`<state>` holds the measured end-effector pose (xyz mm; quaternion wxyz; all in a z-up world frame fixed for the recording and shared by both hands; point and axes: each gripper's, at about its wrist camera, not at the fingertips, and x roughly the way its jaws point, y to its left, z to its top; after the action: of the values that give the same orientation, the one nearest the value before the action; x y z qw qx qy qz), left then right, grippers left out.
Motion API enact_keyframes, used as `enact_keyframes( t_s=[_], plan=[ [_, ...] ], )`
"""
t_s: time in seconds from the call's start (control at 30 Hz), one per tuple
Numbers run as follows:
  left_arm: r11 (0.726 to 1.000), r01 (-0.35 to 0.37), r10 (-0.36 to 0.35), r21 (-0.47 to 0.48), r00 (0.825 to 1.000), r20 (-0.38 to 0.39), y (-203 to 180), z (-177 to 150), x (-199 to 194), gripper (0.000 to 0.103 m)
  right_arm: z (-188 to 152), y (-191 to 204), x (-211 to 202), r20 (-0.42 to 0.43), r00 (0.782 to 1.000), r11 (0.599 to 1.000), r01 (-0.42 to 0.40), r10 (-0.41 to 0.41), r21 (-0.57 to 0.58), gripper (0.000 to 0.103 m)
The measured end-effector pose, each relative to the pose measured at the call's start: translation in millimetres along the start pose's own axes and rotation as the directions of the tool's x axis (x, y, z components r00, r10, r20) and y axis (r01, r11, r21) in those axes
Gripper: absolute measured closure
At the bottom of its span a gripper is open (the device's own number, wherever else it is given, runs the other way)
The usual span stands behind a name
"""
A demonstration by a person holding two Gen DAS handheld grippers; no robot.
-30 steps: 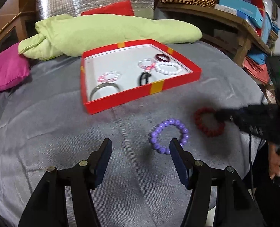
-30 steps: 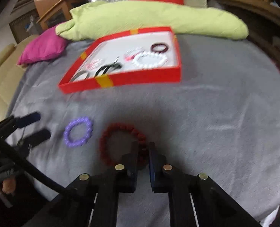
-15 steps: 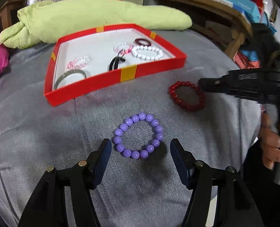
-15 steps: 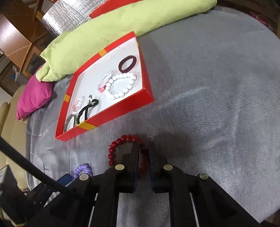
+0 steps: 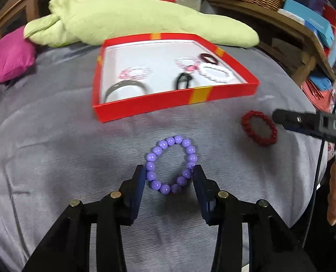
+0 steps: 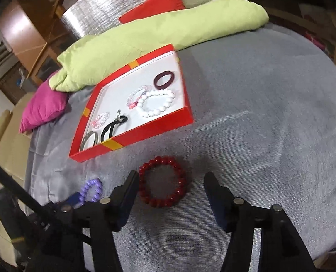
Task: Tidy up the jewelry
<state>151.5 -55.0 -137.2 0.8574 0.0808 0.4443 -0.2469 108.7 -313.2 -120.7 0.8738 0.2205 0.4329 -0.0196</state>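
- Left tongs (image 5: 169, 178): spread apart around the purple bracelet (image 5: 171, 164), a ring of glossy round beads lying flat on the grey bedspread (image 5: 54, 149). Each black pad sits just beside the ring's near half; whether they touch the beads is unclear.
- Right tongs (image 6: 170, 184): wide open over the red bracelet (image 6: 163, 181), a ring of dark red faceted-looking beads on the same cloth. The left pad is right at the ring's edge and the right pad stands apart from it.
- Red tray (image 5: 174, 104): a shallow cardboard box with yellow stripes and a white floor, resting toward the far edge of the bed, beyond both loose bracelets.
- In the tray: a white pearl-like bracelet (image 6: 157, 103), a smooth maroon ring (image 6: 164, 79), two clear pink beaded bracelets, a black loop (image 6: 113, 128) and a grey metallic bangle (image 6: 89, 140).
- Bedspread: finely ribbed, softly wrinkled fabric.
- Far edge: a long, puffy lime-green pillow (image 5: 127, 20) and a magenta cushion (image 5: 8, 60).
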Motion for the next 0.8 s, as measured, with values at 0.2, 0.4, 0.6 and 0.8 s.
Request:
enact_keyframes(
  t_s=[0.2,0.4,0.6,0.8],
  plan=[
    [0.998,-0.021,0.021,-0.062,1.0,-0.004,28,-4,-9,0.05,-7,18,15,-0.018,0.997,0.994,0.074,-0.075,-0.078,0.027],
    [0.997,-0.028,0.028,-0.075,1.0,-0.005,33,-6,-13,0.04,-21,40,22,0.029,0.987,0.966,0.161,-0.159,-0.2,0.045],
    [0.997,0.008,-0.009,-0.071,1.0,-0.013,27,-5,-10,0.037,-22,34,20,0.052,0.981,0.957,0.193,-0.186,-0.217,0.079],
    [1.0,-0.021,0.02,-0.02,1.0,-0.018,14,-5,-4,0.037,-22,29,18,0.041,0.986,0.965,0.169,-0.165,-0.201,0.078]
  ],
)
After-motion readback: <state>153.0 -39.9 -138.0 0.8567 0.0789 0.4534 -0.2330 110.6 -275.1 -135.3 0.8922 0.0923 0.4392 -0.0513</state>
